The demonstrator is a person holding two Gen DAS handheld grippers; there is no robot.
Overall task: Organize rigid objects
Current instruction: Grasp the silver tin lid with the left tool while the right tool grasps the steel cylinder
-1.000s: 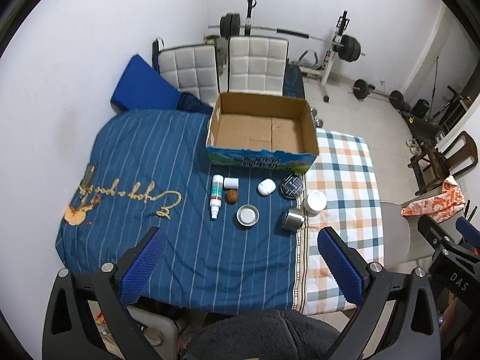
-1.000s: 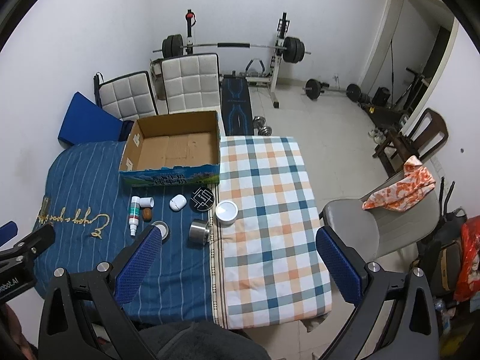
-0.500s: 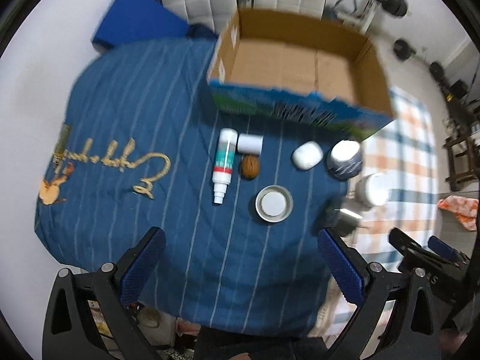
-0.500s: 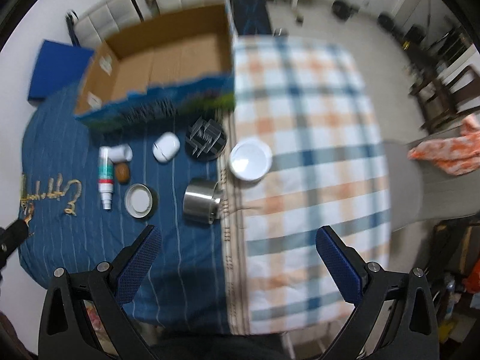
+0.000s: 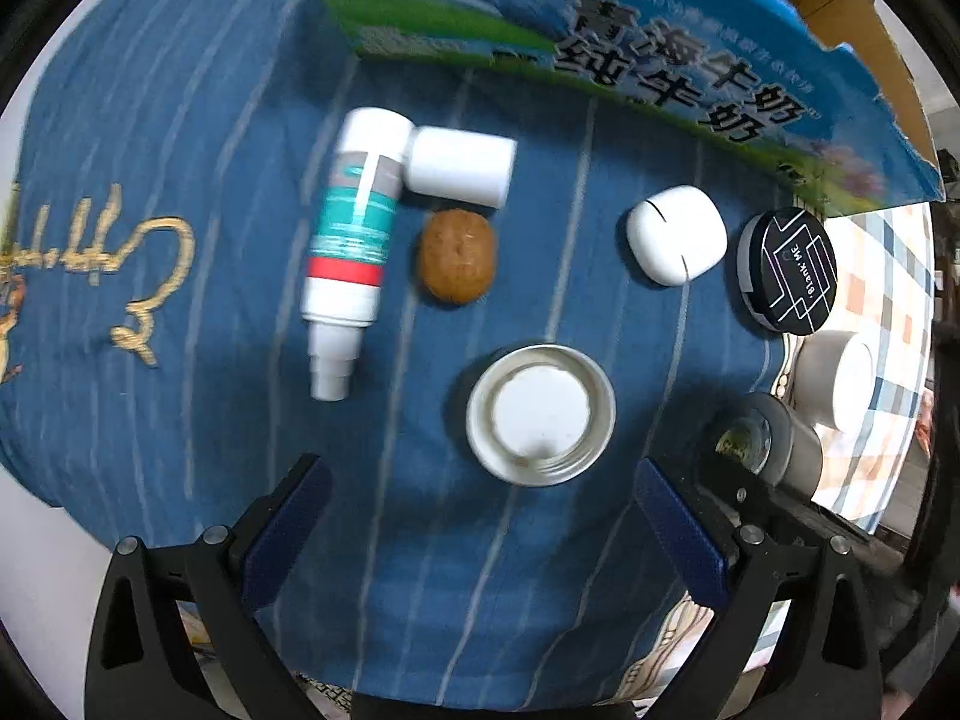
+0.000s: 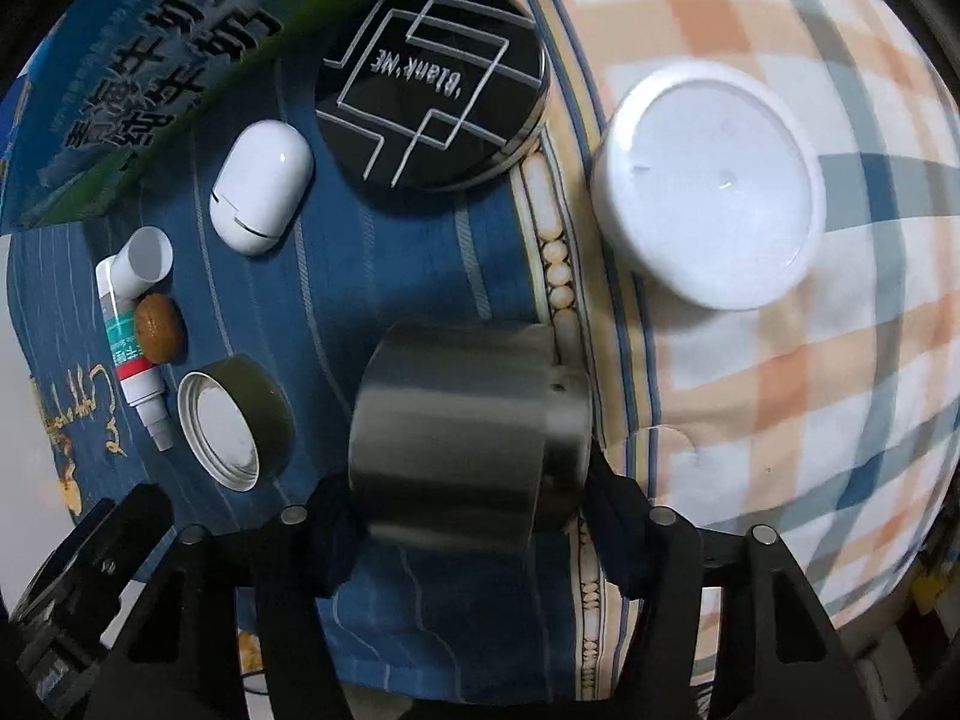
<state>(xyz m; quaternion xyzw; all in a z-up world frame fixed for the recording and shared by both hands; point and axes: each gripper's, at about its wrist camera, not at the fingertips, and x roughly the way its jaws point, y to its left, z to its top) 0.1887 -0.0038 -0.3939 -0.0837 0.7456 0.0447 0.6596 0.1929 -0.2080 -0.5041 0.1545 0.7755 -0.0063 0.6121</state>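
Reading "Blank ME" on black tin [image 6: 432, 81], Chinese-lettered carton [image 5: 630, 54]

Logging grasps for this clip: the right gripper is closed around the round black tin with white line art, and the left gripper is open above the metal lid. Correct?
Not quite. The right wrist view shows the right gripper closed around the brushed steel cylinder canister, not the round black tin, which lies untouched by the blue milk carton box. The left gripper is indeed open above the round metal lid.

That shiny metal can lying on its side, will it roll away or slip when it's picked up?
The metal can lies on its side, so a nudge would probably roll it. Its smooth brushed wall looks slippery, though the right hand-held gripper brackets it with padded fingers. It looks rigid.
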